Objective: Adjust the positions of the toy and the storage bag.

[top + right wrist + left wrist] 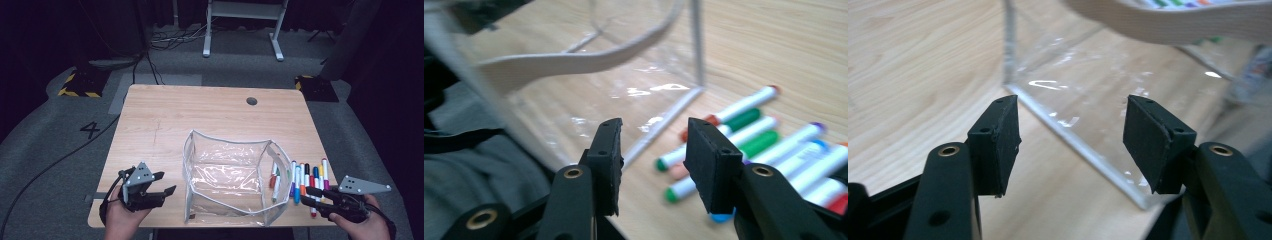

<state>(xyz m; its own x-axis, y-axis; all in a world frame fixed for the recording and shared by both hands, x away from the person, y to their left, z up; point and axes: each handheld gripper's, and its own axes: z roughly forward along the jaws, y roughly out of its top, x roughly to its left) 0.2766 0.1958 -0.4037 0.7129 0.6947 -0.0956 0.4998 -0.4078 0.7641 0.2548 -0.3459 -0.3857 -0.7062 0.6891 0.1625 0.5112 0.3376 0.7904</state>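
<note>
While markers (pixel 305 181) crowd its right, the pouch (pixel 227 180) stands open — both grippers apart.

Wooden table (pixel 165 120); cables (pixel 170 37) on floor behind.

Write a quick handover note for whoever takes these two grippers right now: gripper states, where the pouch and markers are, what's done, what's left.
Left gripper: open, empty, at the left of the clear pouch.
Right gripper: open, empty, over the near ends of the markers.
Pouch stands open at the table's front middle; markers lie in a row on the table at its right.
Done: no marker looks to be inside the pouch.
Left: probably load the markers into the pouch.
</note>
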